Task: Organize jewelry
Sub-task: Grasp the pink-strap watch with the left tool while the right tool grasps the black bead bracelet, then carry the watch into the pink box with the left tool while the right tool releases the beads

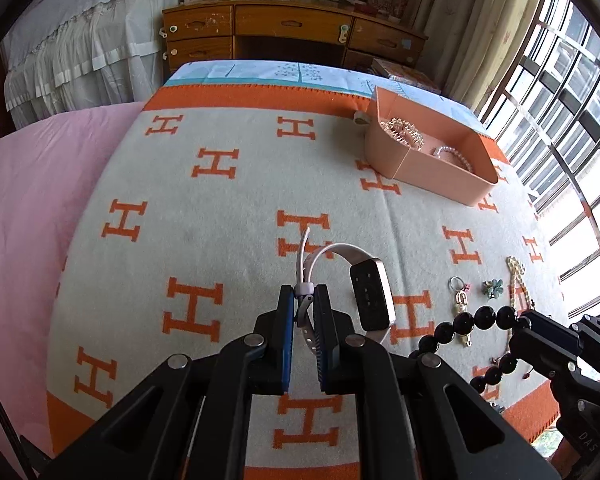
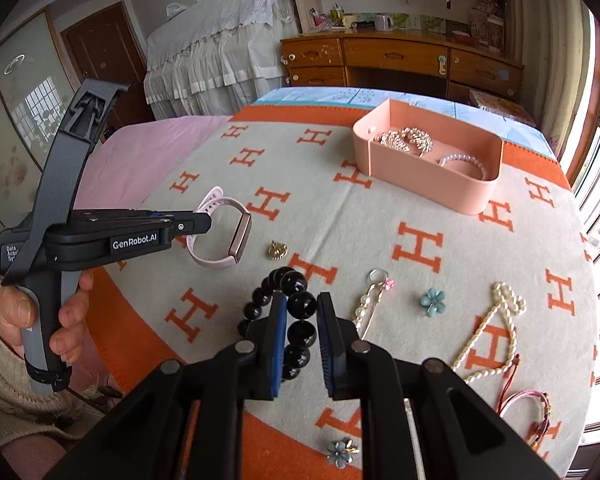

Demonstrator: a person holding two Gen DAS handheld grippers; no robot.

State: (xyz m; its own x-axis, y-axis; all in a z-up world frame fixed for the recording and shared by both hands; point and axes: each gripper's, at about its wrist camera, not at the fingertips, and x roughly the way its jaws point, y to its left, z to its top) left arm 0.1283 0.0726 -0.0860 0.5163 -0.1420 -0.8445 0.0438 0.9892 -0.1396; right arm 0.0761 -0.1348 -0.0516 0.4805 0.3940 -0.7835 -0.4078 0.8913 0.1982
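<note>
left claw (image 1: 303, 300) pinches the watch (image 1: 370, 296) by its soft strap; right claw (image 2: 302, 308) clamps hard, slippery beads (image 2: 300, 304), both short of the box (image 2: 472, 196).

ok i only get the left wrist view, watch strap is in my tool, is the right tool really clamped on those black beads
Observer: Yes. The right tool is shut on the black bead bracelet, with one bead pinched between its pads.
Operator: anything hiding behind the watch from my side
Observer: A small round gold charm lies on the blanket just past the watch, apart from it.
</note>
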